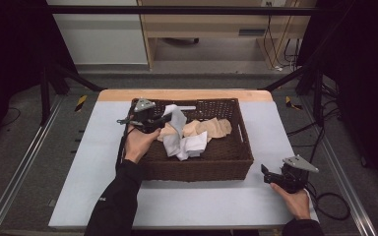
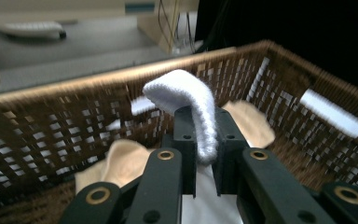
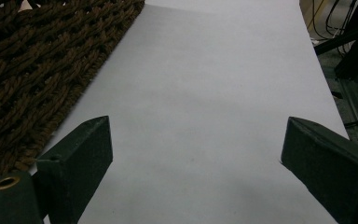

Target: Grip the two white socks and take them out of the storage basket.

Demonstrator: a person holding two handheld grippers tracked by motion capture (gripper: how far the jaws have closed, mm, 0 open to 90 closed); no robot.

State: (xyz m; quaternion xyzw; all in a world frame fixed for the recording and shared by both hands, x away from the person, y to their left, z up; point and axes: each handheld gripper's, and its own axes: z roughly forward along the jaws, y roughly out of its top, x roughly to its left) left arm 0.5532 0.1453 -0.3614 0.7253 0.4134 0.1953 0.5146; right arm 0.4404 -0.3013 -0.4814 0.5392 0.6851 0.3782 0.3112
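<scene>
The left gripper view showed the left gripper (image 2: 204,154) with its two black jaws pinched tight on a soft white knitted sock (image 2: 191,100). The sock stood up between the jaws and flopped over at the top, so it looked light and floppy, not stiff. It would bend and dangle when lifted, and a pinch on a thick fold like this one seemed a good place to hold it.

In the high view the sock (image 1: 176,123) was over the left end of the brown woven basket (image 1: 236,162), which sat on the grey table top (image 1: 206,201). More white and peach-coloured socks (image 1: 211,129) lay in a heap inside the basket.

The right gripper (image 1: 275,177) rested on the table near the basket's right corner, jaws wide apart and holding nothing.

I could read no words or labels anywhere.
</scene>
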